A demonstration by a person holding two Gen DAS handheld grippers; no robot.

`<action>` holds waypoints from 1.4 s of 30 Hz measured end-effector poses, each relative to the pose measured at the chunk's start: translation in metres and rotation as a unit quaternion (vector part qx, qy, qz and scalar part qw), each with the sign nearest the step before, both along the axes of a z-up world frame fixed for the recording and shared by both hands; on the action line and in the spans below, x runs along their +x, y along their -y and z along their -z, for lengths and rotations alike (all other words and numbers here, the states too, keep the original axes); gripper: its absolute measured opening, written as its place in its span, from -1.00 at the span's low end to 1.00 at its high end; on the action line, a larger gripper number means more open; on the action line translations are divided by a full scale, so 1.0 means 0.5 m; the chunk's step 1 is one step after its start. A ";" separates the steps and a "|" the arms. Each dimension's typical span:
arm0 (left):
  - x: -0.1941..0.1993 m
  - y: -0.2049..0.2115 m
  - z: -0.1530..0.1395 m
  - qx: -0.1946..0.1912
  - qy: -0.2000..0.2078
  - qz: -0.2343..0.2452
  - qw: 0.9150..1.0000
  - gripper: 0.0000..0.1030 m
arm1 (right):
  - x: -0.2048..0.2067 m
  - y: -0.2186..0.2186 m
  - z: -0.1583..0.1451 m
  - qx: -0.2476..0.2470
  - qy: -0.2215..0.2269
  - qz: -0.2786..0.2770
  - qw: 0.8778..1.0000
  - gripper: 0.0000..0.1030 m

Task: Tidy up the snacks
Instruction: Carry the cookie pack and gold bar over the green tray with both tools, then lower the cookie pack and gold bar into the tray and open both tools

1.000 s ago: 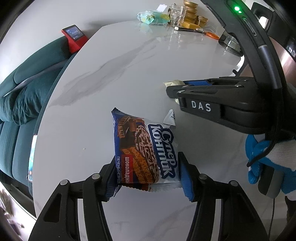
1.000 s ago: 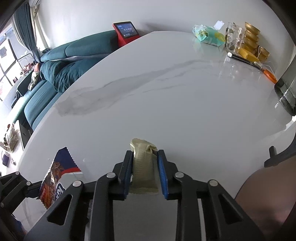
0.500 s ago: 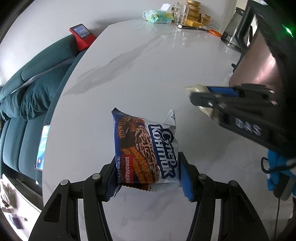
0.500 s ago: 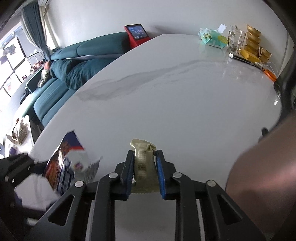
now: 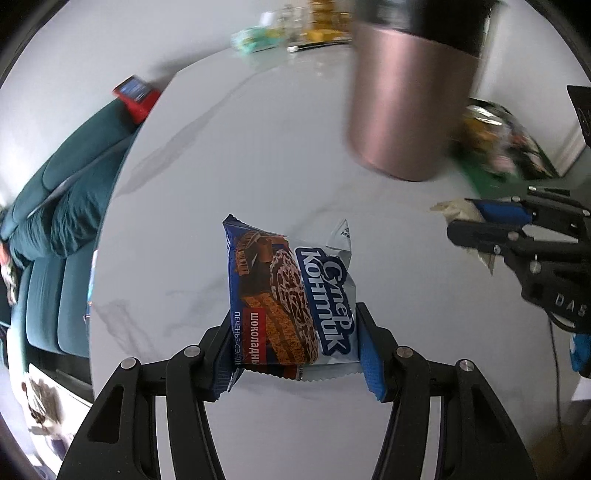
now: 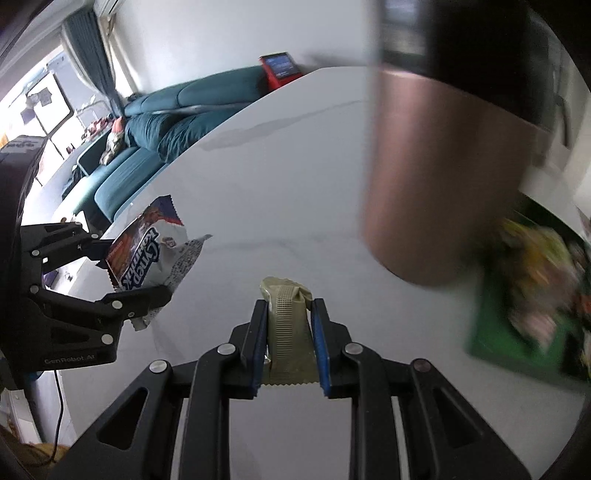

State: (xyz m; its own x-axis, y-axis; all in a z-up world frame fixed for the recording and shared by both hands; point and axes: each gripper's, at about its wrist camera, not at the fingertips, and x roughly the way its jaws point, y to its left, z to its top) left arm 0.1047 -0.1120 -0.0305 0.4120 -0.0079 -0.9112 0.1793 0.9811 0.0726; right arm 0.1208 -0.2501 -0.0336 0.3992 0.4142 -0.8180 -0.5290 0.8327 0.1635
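Observation:
My left gripper [image 5: 295, 350] is shut on a blue and white chocolate biscuit packet [image 5: 291, 295] and holds it above the white marble table [image 5: 221, 166]. That packet also shows in the right wrist view [image 6: 147, 254], at the left. My right gripper [image 6: 290, 343] is shut on a beige snack bar [image 6: 290, 332], also held above the table. In the left wrist view the right gripper [image 5: 476, 225] with its bar [image 5: 458, 210] is at the right. A green tray of snacks [image 6: 524, 295] lies blurred at the right.
A tall pink and black cylinder [image 5: 410, 92] stands on the table between the grippers and the green tray [image 5: 498, 140]. A teal sofa [image 5: 55, 206] runs along the table's left. A red device [image 5: 135, 94] and small items [image 5: 295, 29] sit at the far end.
Both grippers have swung to the right with their snacks still held. The pink cylinder and the green snack tray have come into view.

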 end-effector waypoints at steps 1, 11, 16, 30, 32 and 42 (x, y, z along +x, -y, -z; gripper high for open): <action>-0.006 0.025 -0.006 -0.001 0.001 0.003 1.000 0.00 | -0.006 0.027 -0.007 0.002 0.003 0.005 1.000 -1.00; -0.003 0.378 -0.100 -0.009 0.037 0.039 0.998 0.00 | 0.017 0.407 -0.116 0.000 0.068 0.084 0.994 -1.00; 0.049 0.500 -0.143 -0.013 0.058 0.043 0.997 0.00 | 0.072 0.529 -0.154 -0.003 0.095 0.106 0.990 -1.00; 0.199 0.661 -0.094 -0.004 0.047 0.045 0.998 0.00 | 0.251 0.634 -0.092 -0.001 0.081 0.116 0.990 -1.00; 0.217 0.667 -0.088 -0.001 0.045 0.045 0.998 0.00 | 0.268 0.637 -0.081 -0.003 0.080 0.116 0.990 -1.00; 0.281 0.688 -0.045 0.008 0.035 0.052 0.998 0.00 | 0.341 0.650 -0.027 0.004 0.068 0.118 0.991 -1.00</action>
State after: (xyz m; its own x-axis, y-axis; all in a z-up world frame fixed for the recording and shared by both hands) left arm 0.2451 -0.4561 -0.0081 0.4722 -0.0391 -0.8806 0.2736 0.9562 0.1043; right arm 0.2914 -0.5752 -0.0200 0.5914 0.3027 -0.7474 -0.3372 0.9348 0.1118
